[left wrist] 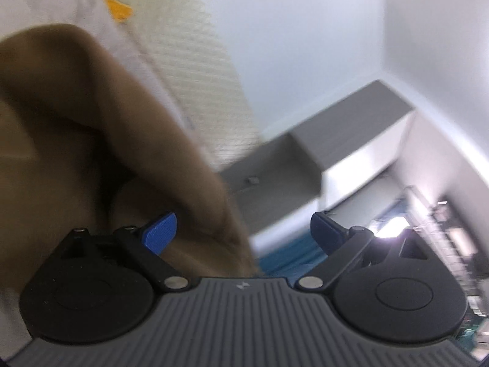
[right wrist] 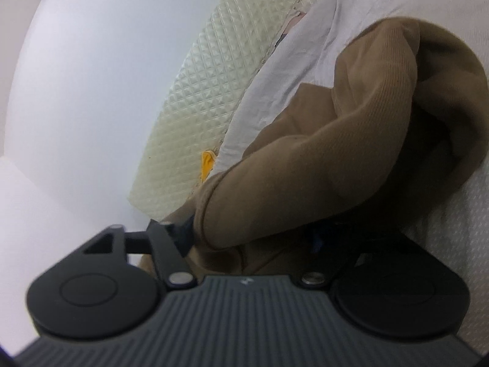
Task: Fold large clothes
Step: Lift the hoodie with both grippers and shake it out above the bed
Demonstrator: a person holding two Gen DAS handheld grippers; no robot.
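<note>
A: Fold status?

B: Early, by the look of it. The tan garment (right wrist: pixel 321 153) is bunched and rumpled on the white sheet (right wrist: pixel 287 70) over a quilted mattress (right wrist: pixel 207 91). No flat panel, no clean fold edge in either view. Most of the job looks left: spread it, then fold.

A: Left gripper (left wrist: pixel 243 235)?

B: Jaws wide apart, both blue pads (left wrist: pixel 160 232) bare. The tan cloth hangs in the left part of the gap, just beside the left pad, but nothing is clamped.

A: Right gripper (right wrist: pixel 250 238)?

B: Partly open, with a thick roll of the tan fabric bulging between the fingers. The right finger is buried in shadow under the cloth, so there's no confirming whether the pads press on it. Can't tell grip from near-grip.

A: View differences?

B: The left wrist view is blurred. Only it shows the room beyond: a grey cabinet (left wrist: pixel 336 134) at the far wall and a bright area at right. The right wrist view is sharper and shows the garment's ribbed weave, the sheet's edge and a yellow tag (right wrist: pixel 207 165) at the mattress seam.
</note>
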